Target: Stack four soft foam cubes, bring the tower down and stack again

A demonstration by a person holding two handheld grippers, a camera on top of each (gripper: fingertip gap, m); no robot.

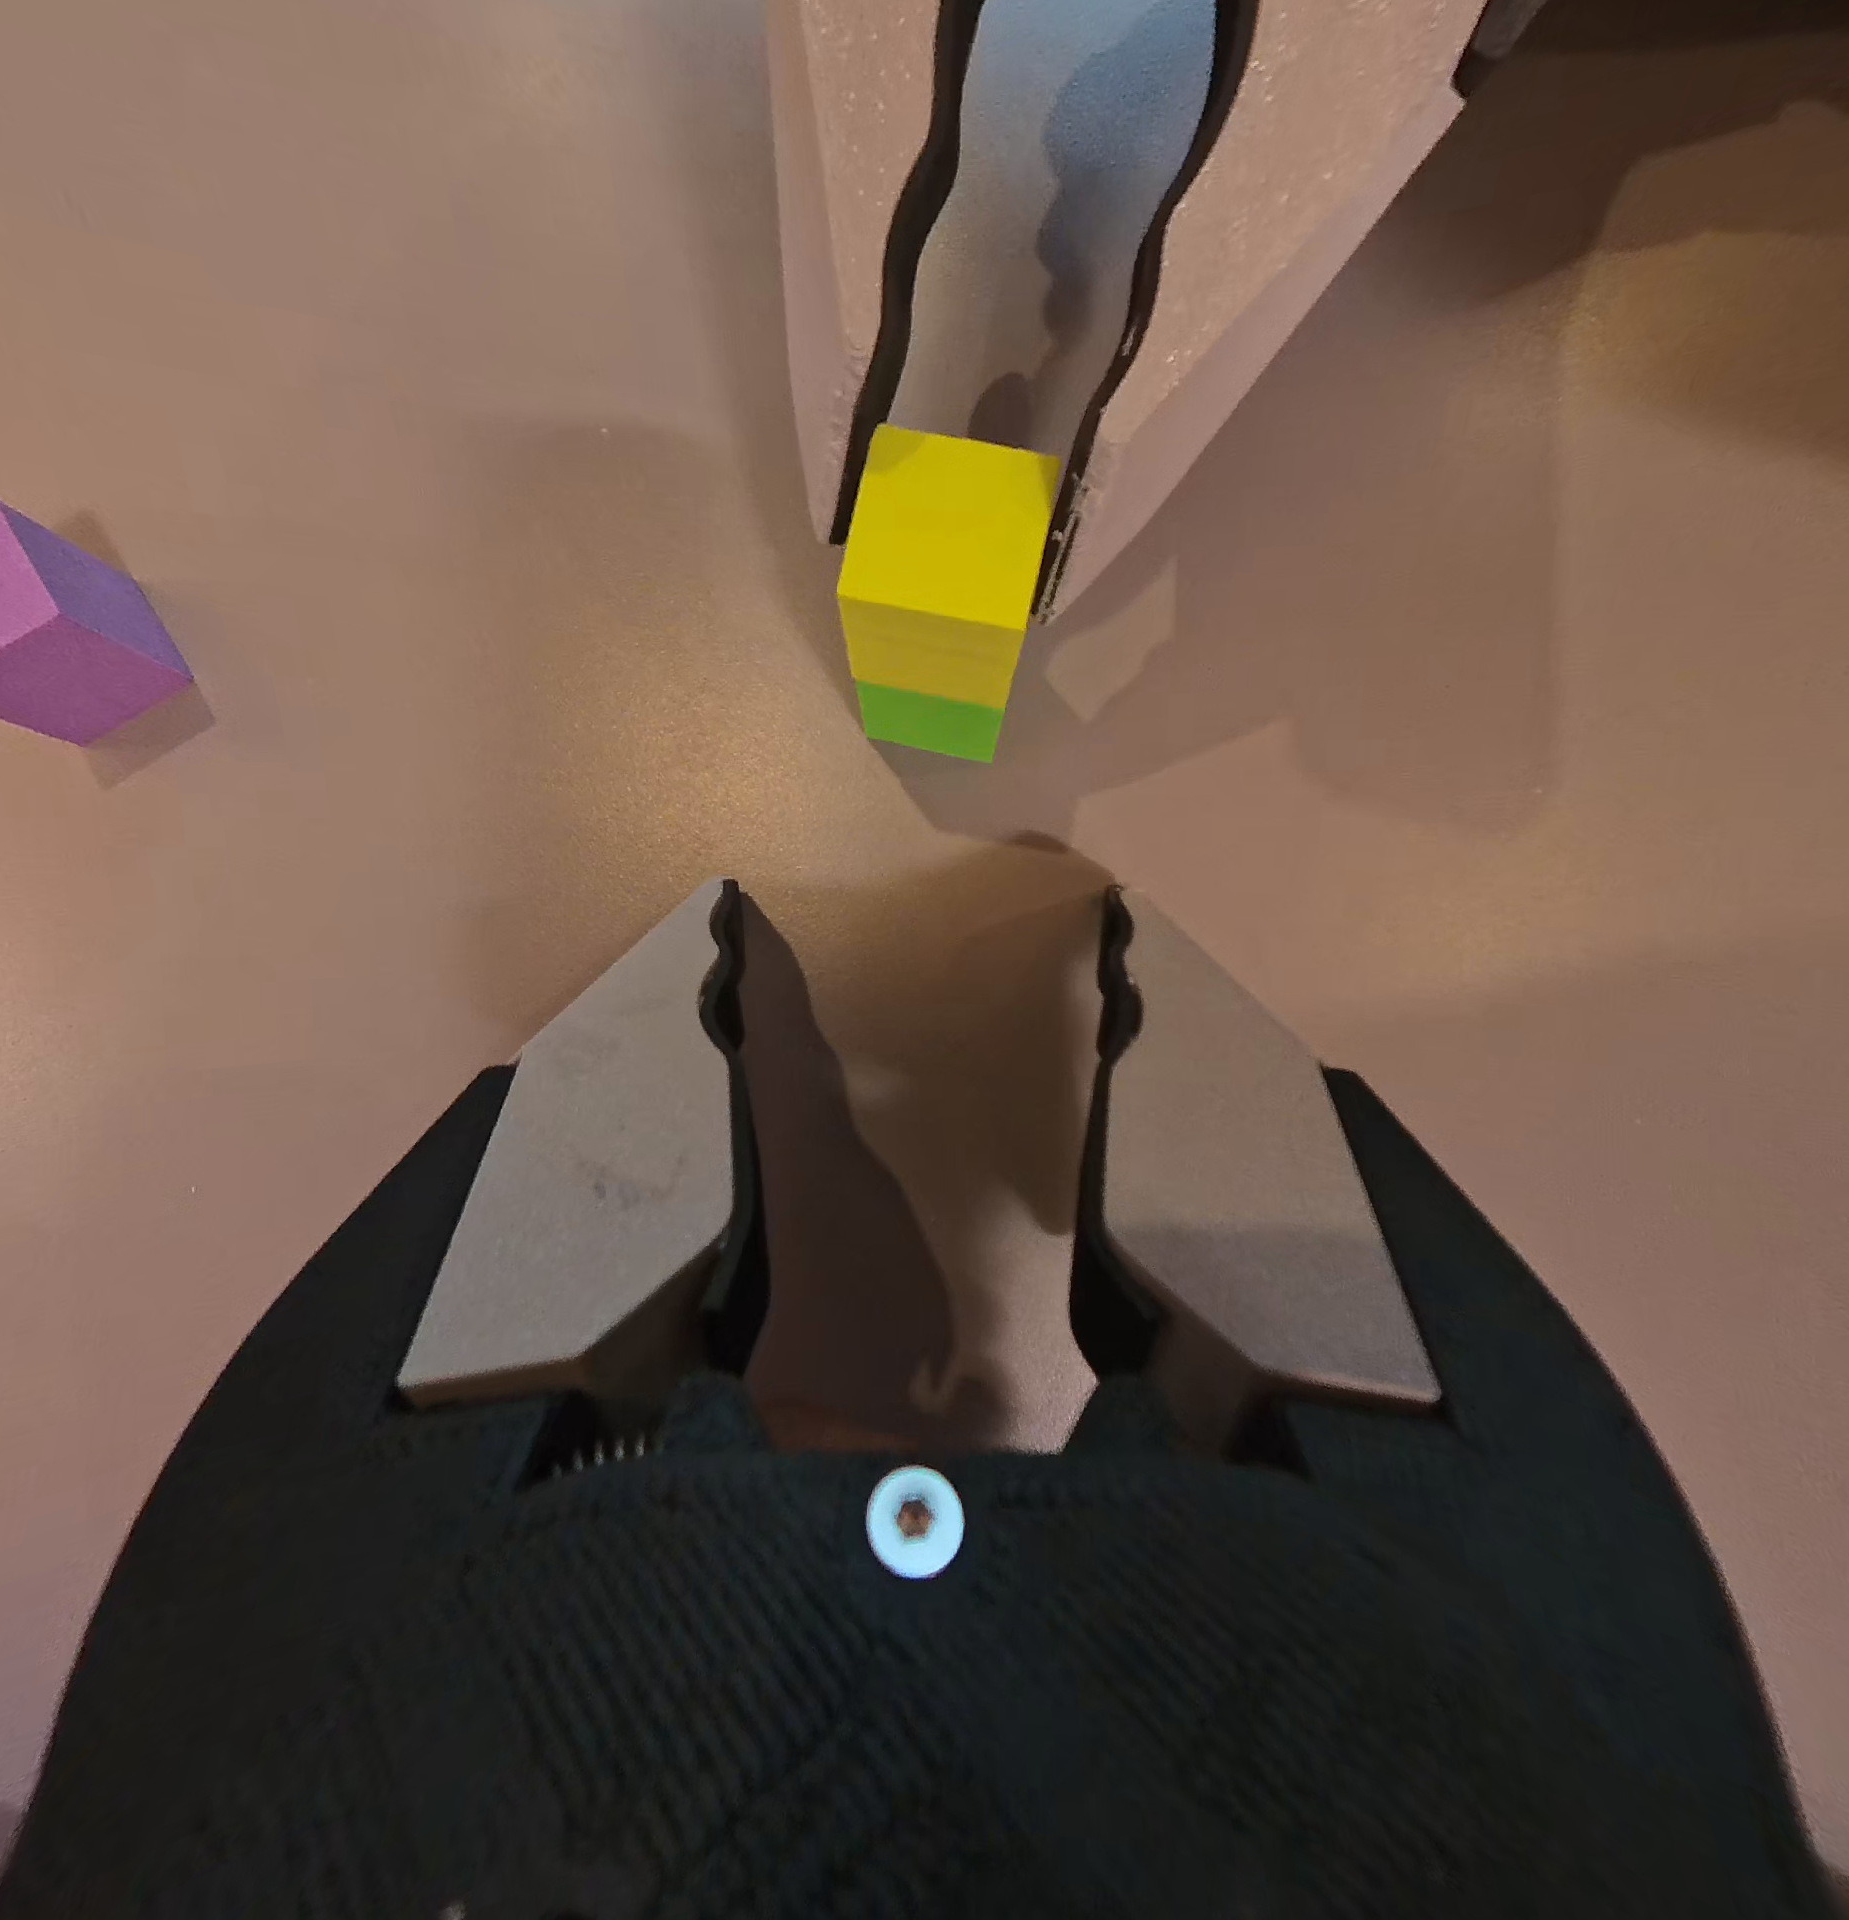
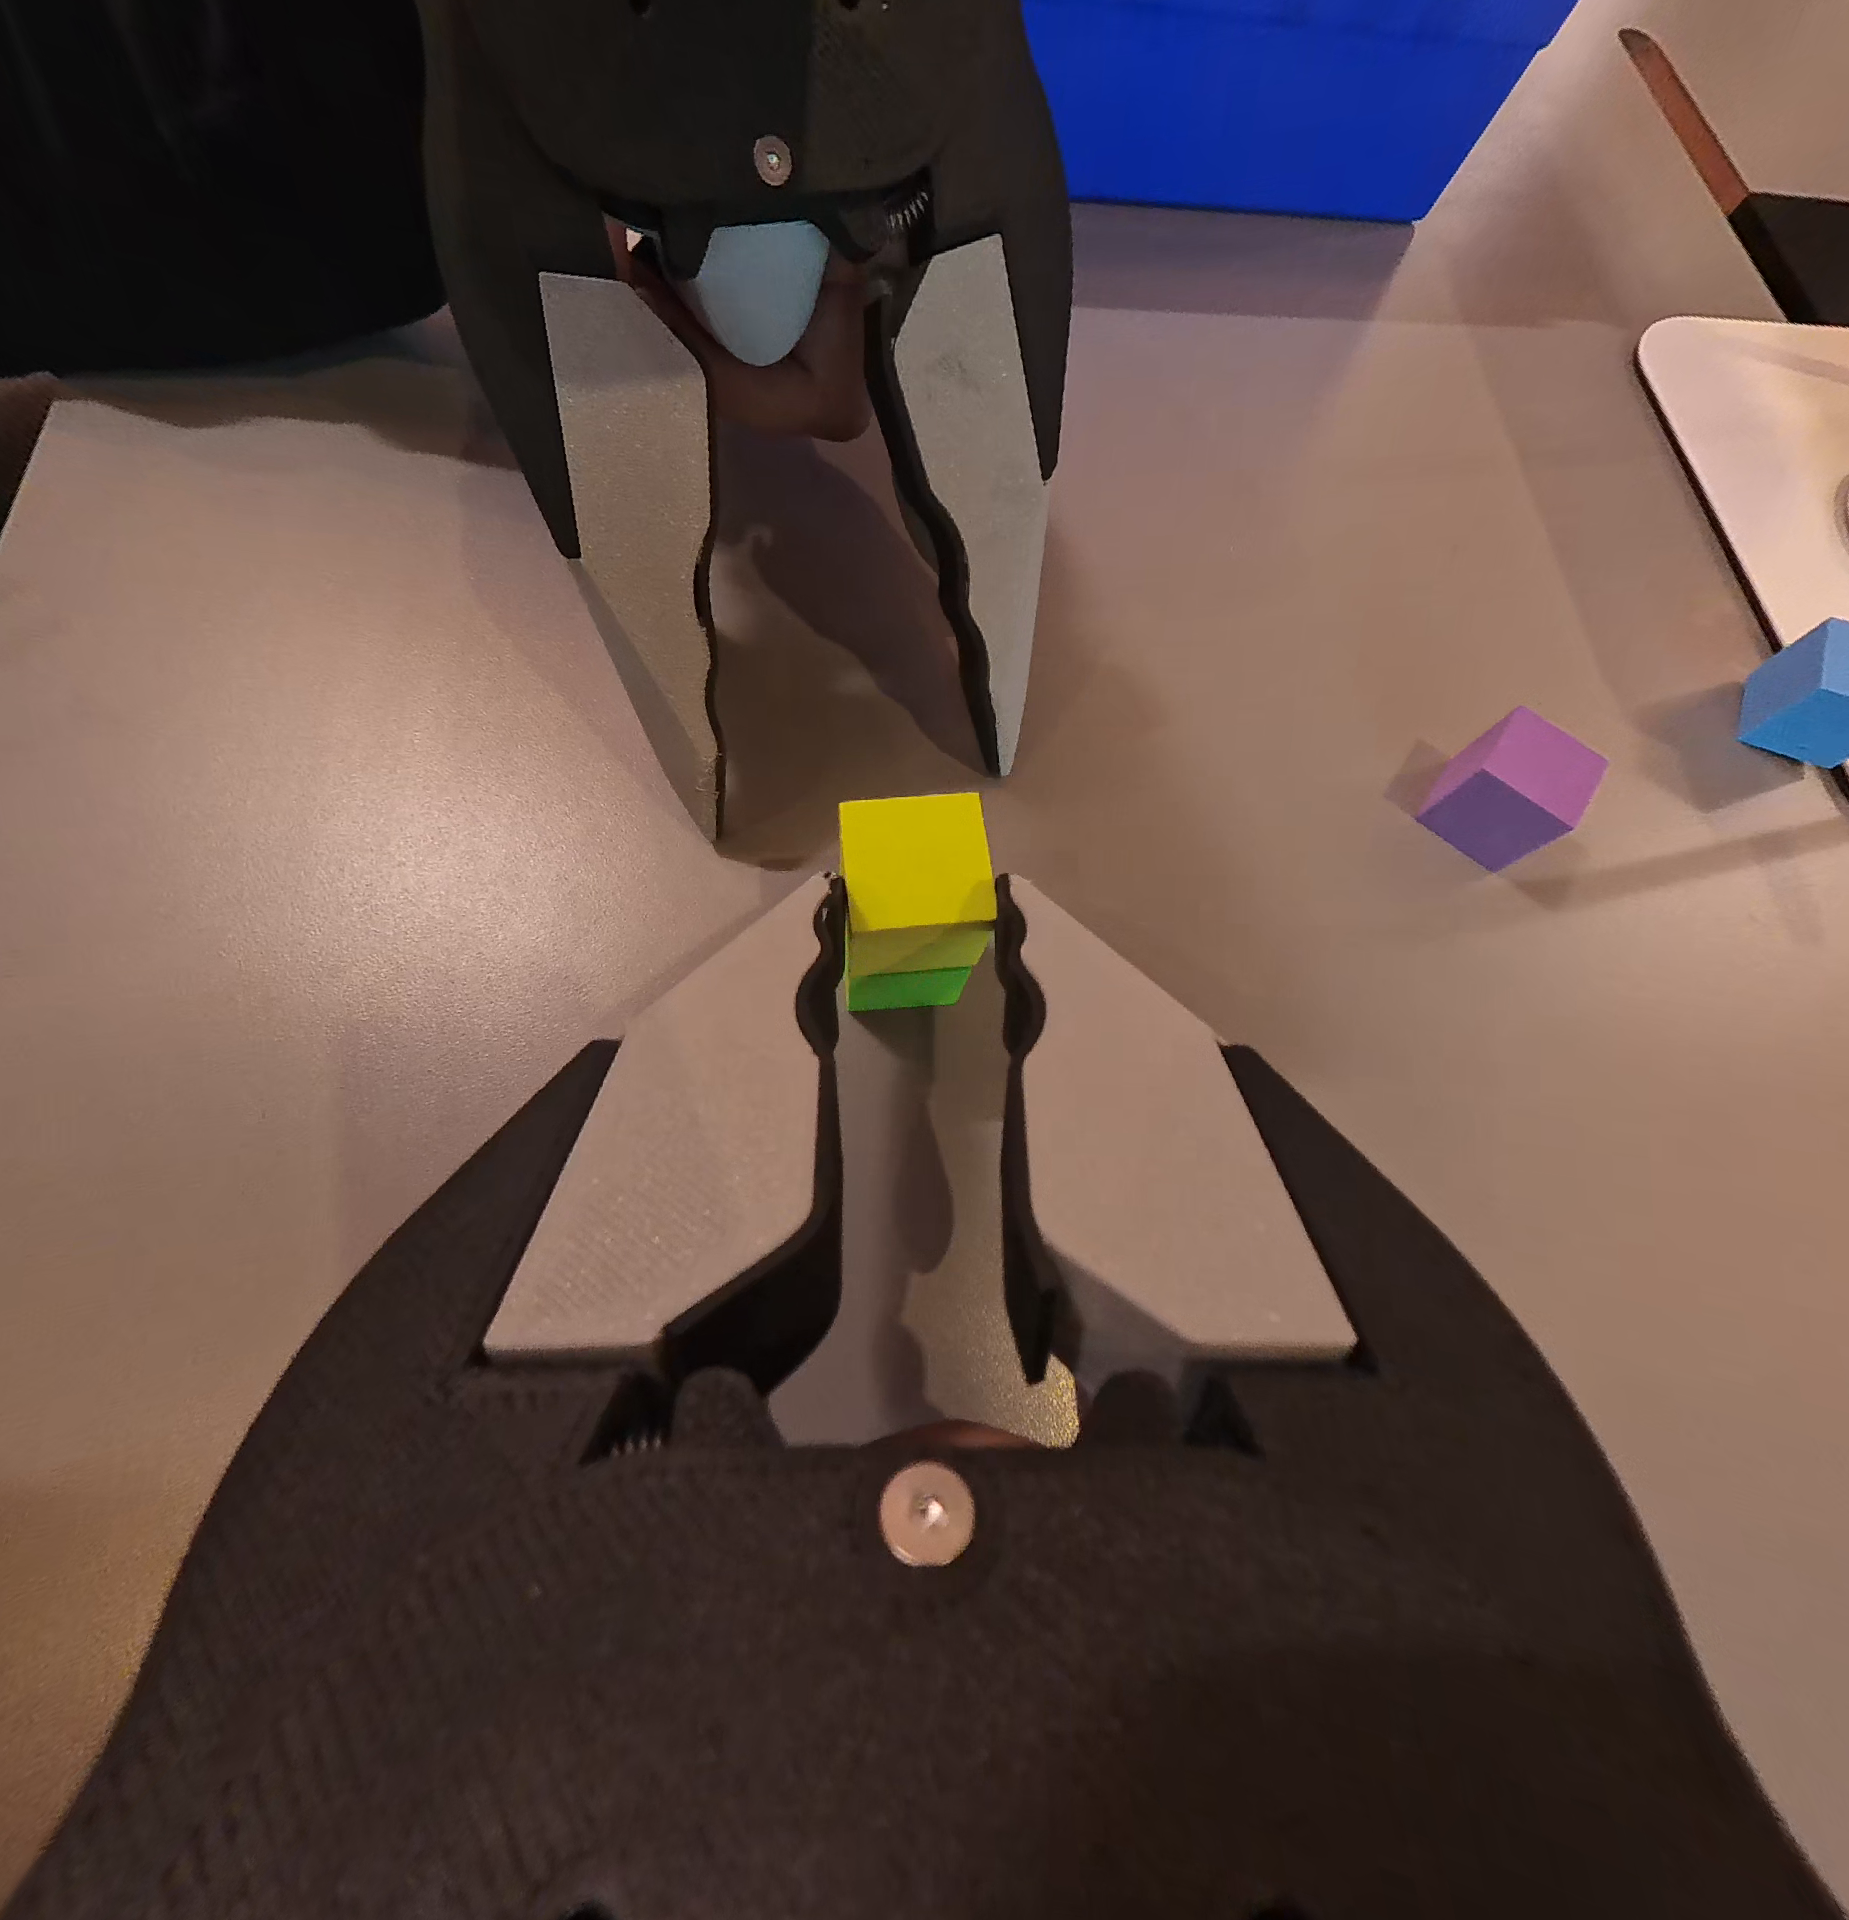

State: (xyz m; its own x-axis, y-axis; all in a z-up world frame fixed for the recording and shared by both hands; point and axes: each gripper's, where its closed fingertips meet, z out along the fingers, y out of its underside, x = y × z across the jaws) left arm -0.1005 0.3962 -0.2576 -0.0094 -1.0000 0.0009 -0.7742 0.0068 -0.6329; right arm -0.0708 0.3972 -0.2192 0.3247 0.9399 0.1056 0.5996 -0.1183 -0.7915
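Note:
A yellow cube sits on a green cube on the table. My right gripper is shut on the yellow cube, one finger on each side; in the left wrist view it comes in from the far side. My left gripper is open and empty, just short of the stack and facing it; it also shows in the right wrist view. A purple cube and a blue cube lie loose off to the side.
A white board lies at the table's right edge, with the blue cube against its corner. A blue bin stands beyond the table. The table is bare on the left. Spacing between my two grippers at the tips: around 5 cm.

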